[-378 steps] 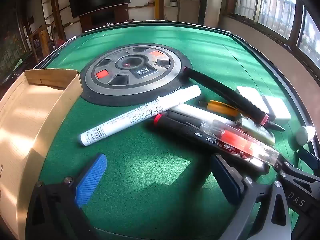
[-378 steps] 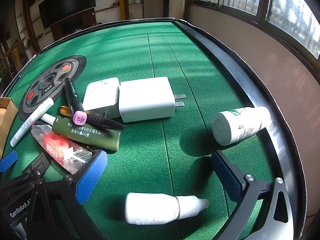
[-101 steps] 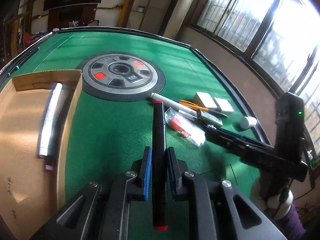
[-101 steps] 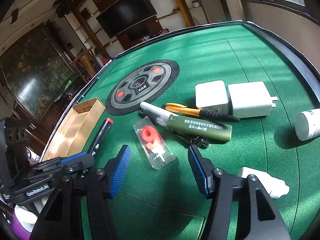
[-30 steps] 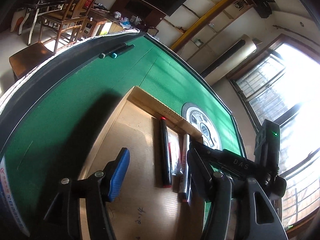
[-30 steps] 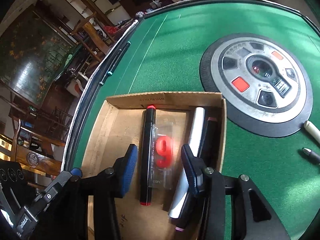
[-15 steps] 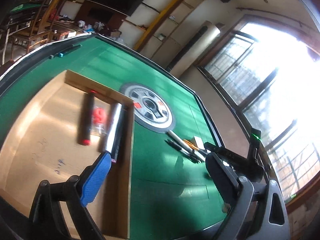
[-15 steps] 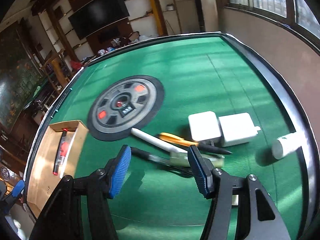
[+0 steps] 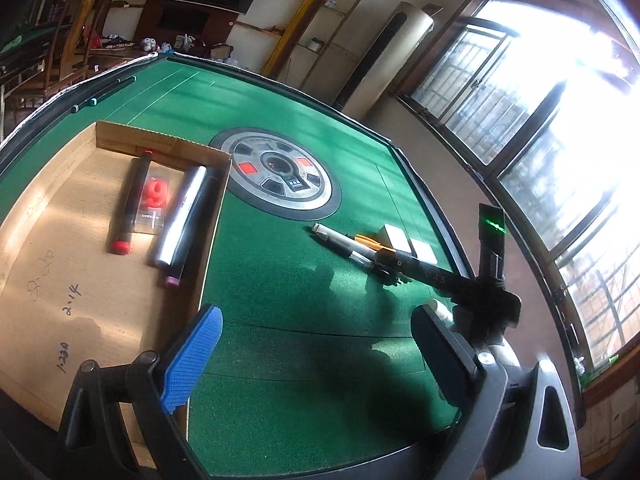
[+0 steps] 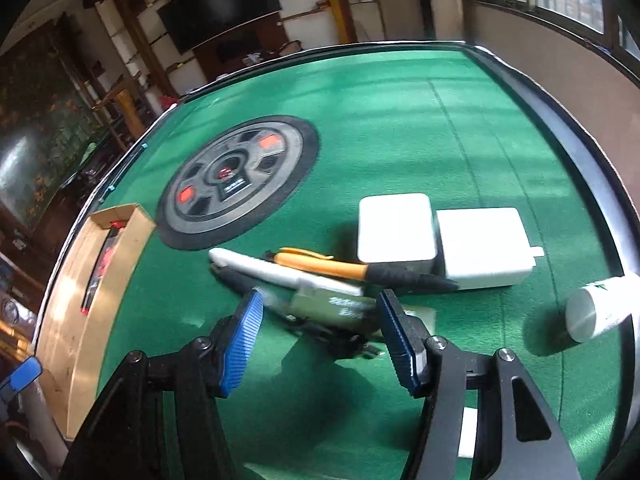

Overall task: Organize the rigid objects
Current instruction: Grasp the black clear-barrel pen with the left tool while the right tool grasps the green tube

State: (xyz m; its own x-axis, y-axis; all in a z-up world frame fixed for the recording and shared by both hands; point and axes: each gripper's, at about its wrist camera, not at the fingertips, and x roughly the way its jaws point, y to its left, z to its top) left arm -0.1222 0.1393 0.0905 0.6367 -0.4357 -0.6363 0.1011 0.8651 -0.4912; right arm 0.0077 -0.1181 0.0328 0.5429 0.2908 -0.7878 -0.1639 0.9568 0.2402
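Pens (image 10: 320, 270) are piled on the green desk (image 10: 400, 128) beside two white blocks (image 10: 394, 228). Nothing is held by the right tool (image 10: 318, 340), spread wide above them. Nothing is held by the spread left tool (image 9: 316, 356) either. Other pens (image 9: 126, 204) are laid in the box (image 9: 60, 280).

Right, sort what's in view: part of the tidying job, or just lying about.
Job:
cardboard box
red-capped marker, already boxed
silver marker, already boxed
white marker
orange pen
olive tube
two white chargers
white bottle

Lying about:
round table console
wall TV
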